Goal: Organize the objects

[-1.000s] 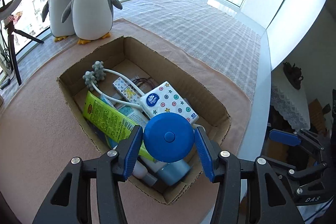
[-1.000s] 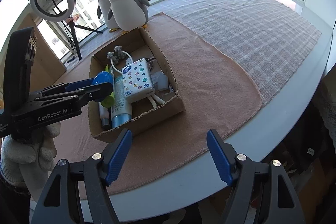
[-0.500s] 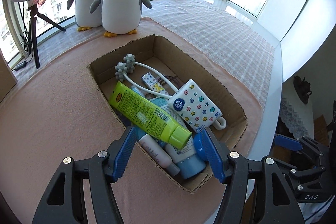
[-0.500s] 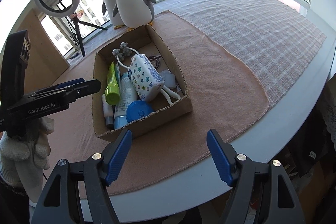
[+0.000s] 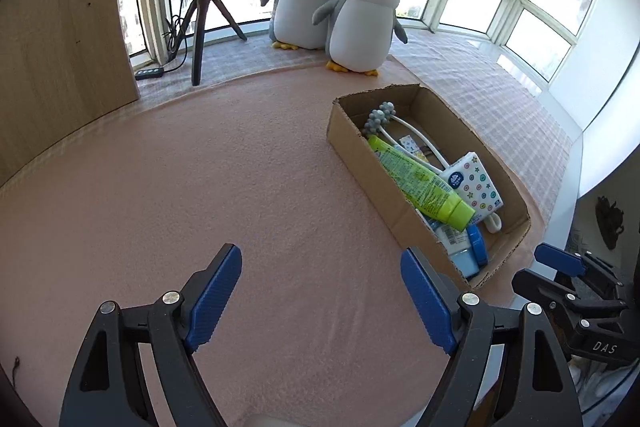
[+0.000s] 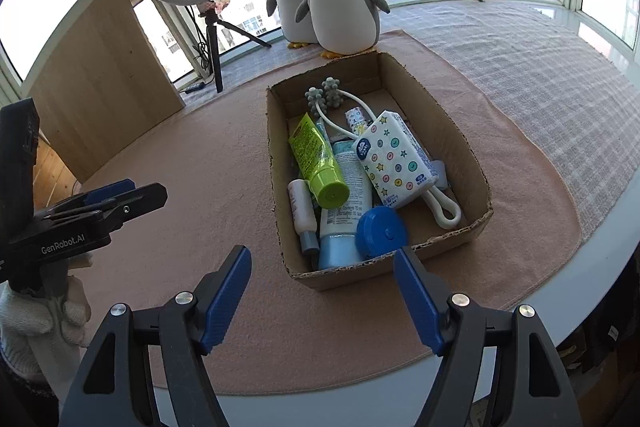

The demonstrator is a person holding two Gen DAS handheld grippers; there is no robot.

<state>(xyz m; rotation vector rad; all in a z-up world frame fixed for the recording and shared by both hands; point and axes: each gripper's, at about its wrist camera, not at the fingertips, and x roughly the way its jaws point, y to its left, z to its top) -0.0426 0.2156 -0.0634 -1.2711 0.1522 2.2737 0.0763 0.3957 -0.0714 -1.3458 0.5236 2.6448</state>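
several small toiletries sit packed in the cardboard box (image 6: 472,167) on the pink mat (image 6: 200,163), and nothing looks left outside it. the left gripper (image 5: 320,291) hangs over bare mat with its jaws spread wide and empty; the right gripper (image 6: 322,293) is just short of the box's near wall, equally wide and empty. the blue round lid (image 6: 382,231) in the near corner looks light, hard and slick, best pinched across its rim. the green tube (image 6: 318,163) would squash, so grip its stiff cap. the tissue pack (image 6: 394,163) is soft.
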